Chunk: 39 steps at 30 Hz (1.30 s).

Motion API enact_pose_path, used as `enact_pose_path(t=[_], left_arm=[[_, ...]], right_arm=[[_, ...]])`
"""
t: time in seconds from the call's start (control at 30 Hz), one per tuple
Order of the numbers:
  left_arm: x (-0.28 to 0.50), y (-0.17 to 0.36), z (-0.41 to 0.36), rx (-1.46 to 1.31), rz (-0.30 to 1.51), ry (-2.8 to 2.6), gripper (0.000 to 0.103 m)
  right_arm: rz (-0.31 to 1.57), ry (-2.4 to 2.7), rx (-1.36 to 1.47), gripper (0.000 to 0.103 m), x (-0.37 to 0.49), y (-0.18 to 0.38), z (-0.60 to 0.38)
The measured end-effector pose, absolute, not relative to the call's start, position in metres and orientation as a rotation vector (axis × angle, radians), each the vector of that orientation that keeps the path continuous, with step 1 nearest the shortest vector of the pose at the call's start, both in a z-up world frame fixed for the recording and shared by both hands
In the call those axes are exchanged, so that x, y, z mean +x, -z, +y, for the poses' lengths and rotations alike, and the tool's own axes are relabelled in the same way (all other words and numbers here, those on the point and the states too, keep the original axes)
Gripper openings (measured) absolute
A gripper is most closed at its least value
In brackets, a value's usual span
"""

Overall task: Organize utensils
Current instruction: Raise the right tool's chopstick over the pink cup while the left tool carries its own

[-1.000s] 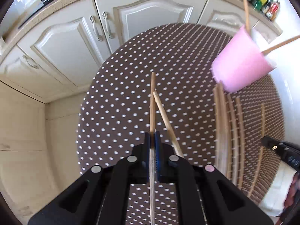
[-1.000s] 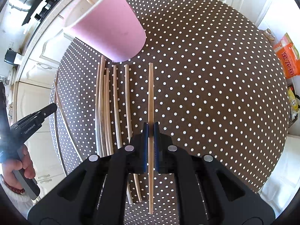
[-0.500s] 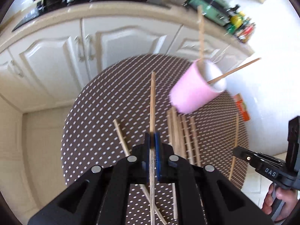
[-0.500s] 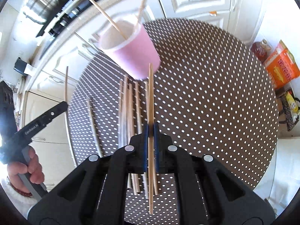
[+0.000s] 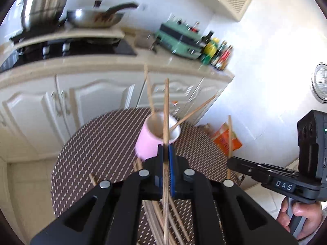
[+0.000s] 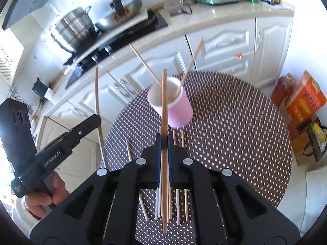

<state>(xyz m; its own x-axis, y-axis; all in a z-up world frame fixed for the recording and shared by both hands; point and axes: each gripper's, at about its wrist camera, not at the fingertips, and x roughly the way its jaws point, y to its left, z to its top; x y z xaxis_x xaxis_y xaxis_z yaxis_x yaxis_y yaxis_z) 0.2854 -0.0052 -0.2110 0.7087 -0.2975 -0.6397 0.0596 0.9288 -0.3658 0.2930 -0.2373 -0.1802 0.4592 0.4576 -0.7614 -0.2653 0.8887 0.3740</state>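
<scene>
A pink cup (image 5: 150, 143) (image 6: 180, 110) stands on the round brown dotted table (image 5: 98, 149) (image 6: 235, 132) with two chopsticks leaning in it. My left gripper (image 5: 166, 150) is shut on one wooden chopstick (image 5: 166, 106), held high above the table, its tip over the cup in this view. My right gripper (image 6: 164, 139) is likewise shut on a chopstick (image 6: 164, 102), raised in front of the cup. Several more chopsticks (image 6: 177, 202) lie side by side on the table beneath both grippers. Each gripper shows in the other's view, at the side, with its chopstick.
White cabinets (image 6: 224, 40) and a counter run behind the table, with a stove, a steel pot (image 6: 71, 32), a pan, a green appliance (image 5: 179, 40) and bottles. An orange box (image 6: 304, 98) and an oil bottle stand on the floor at the right. A hand (image 6: 45, 194) grips the left handle.
Both grippers have risen well above the table with their chopsticks and tipped upward, so the counter and stove have come into view. The cup looks smaller and lower.
</scene>
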Motion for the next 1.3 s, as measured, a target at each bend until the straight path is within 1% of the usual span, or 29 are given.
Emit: enact_pose_path(t=[0.2,0.4,0.73,0.9,1.07,1.3], left_arm=[[0.294,0.185,-0.017,-0.334,0.694,0.237,0.005],[0.31,0.177,-0.019,-0.334,0.659,0.243,0.005],[0.369,0.158,-0.023,-0.304,0.547,0.198,0.005],[0.405,0.151,-0.025,-0.262,0.486,0.152,0.005],[0.43,0.156,-0.032,-0.208,0.453,0.113,0.005],[0.451,0.187,-0.033,-0.202,0.48,0.077,0.005]], right_arm=[[0.924,-0.458,0.222,0.006,0.307,0.16,-0.229],[0.867,-0.466,0.223,0.006,0.33,0.152,-0.219],[0.75,-0.49,0.207,0.006,0.389,0.128,-0.207],[0.712,-0.504,0.197,0.006,0.421,0.129,-0.199],[0.694,-0.518,0.202,0.006,0.447,0.139,-0.193],[0.688,-0.533,0.209,0.006,0.468,0.162,-0.186]])
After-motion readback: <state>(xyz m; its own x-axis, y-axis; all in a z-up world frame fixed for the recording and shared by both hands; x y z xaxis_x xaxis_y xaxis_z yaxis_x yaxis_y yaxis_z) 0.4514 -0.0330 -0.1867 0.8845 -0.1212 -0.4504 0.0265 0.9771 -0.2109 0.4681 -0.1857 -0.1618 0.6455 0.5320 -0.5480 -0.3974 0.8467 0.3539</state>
